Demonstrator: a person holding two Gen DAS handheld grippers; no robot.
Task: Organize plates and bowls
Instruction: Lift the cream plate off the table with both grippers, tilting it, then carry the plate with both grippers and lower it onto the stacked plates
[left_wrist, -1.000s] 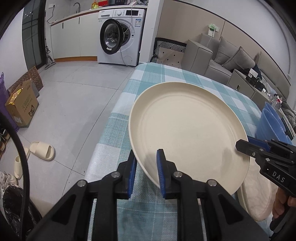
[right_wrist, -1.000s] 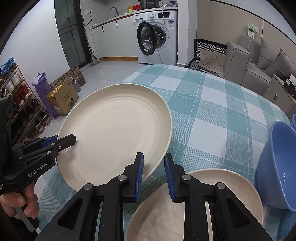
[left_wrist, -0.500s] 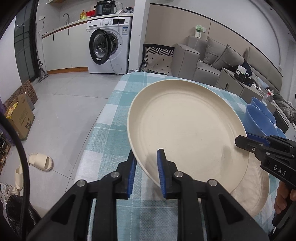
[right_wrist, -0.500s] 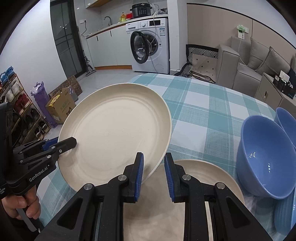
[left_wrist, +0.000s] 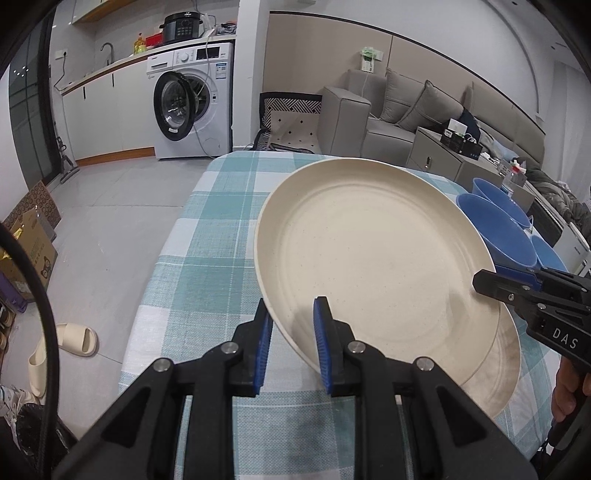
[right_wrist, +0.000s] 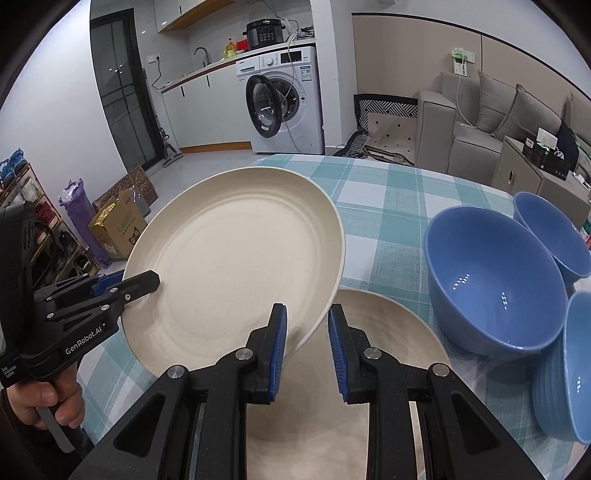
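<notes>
A large cream plate (left_wrist: 369, 251) (right_wrist: 236, 258) hangs tilted above the checked tablecloth, held by both grippers. My left gripper (left_wrist: 291, 314) (right_wrist: 147, 280) is shut on its left rim. On the opposite rim my right gripper (right_wrist: 306, 314) (left_wrist: 491, 277) is shut too. A second cream plate (right_wrist: 388, 332) (left_wrist: 506, 362) lies flat on the table, partly under the held one's right side. Blue bowls (right_wrist: 495, 280) (left_wrist: 498, 229) stand just to the right, apart from the plates.
Another blue bowl (right_wrist: 550, 229) sits behind the first, and a stack of blue dishes (right_wrist: 569, 369) lies at the right edge. The table (left_wrist: 207, 258) ends at the left above a tiled floor with slippers (left_wrist: 74, 339). Beyond are a washing machine (right_wrist: 284, 107) and a sofa (left_wrist: 406, 110).
Both grippers carried the cream plate to the right and a little up, over the second plate. The blue bowls came closer into view. Both grips stayed shut.
</notes>
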